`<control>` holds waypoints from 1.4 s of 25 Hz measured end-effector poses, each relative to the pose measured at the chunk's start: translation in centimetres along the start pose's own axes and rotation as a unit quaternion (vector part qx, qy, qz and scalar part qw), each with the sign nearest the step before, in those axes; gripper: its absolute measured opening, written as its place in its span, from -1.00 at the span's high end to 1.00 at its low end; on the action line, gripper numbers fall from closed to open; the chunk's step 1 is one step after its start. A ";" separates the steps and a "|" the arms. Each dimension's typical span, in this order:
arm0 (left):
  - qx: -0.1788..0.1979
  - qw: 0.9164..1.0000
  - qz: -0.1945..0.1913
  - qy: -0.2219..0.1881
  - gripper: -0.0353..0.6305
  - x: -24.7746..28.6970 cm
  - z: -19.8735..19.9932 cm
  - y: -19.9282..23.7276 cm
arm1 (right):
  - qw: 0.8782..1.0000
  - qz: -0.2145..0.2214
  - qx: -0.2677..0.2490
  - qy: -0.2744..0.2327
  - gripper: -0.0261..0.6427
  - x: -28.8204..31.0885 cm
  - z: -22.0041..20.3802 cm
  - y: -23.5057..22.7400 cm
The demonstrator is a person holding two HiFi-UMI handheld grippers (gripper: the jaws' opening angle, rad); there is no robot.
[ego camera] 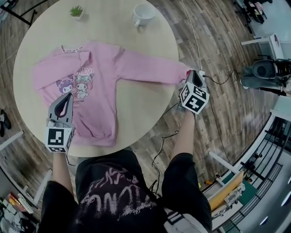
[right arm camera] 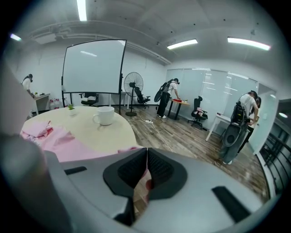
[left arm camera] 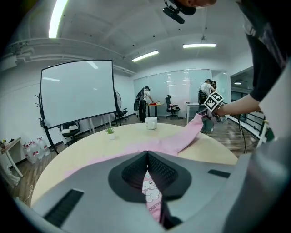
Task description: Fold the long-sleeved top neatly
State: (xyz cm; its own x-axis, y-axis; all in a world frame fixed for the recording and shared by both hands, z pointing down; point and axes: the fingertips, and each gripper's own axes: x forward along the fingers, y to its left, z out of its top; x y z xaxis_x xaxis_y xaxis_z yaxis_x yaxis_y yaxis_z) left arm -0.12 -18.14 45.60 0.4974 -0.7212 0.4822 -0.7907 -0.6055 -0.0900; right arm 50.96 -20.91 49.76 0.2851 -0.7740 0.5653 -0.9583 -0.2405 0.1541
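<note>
Sleeve stretched out, both grippers clamped

The right gripper is pinched shut on the cuff and holds the sleeve out past the table edge, probably to straighten it for folding. The left gripper is closed on the long-sleeved top by the print, apparently to anchor it. The top lies flat with its collar pointing away from the person, and the sleeve runs out sideways to the right.

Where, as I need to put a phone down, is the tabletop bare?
Bare wood lies right of the pink top, between its stretched sleeve and the table near edge, and beyond the sleeve up to the mug. A small gap sits between plant and mug. The top crowds the left half.
</note>
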 end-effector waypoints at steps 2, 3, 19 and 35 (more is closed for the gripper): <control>0.004 1.000 -0.011 -0.001 0.86 0.7 0.3 -0.6 | 1.000 -0.011 0.010 0.001 0.89 -0.3 -0.4 -1.2; 0.005 1.000 -0.016 -0.002 0.86 1.0 0.4 -0.8 | 1.000 -0.017 0.015 0.001 0.89 -0.5 -0.5 -1.7; -0.022 0.998 -0.038 -0.033 0.86 -0.7 -0.2 0.7 | 0.998 0.003 0.020 -0.055 0.89 -5.5 5.4 3.1; -0.087 0.995 -0.007 -0.054 0.86 -12.0 -6.9 11.5 | 0.984 0.134 -0.039 -0.115 0.89 -10.7 15.6 29.7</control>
State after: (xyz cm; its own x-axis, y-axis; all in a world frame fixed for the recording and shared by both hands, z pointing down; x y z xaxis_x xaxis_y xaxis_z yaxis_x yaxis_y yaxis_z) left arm -17.62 -14.13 44.80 0.5367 -0.7504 0.3859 -0.8286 -0.5550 0.0732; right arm 19.72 -28.86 35.63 0.0097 -0.9178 0.3969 -0.9955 0.0286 0.0904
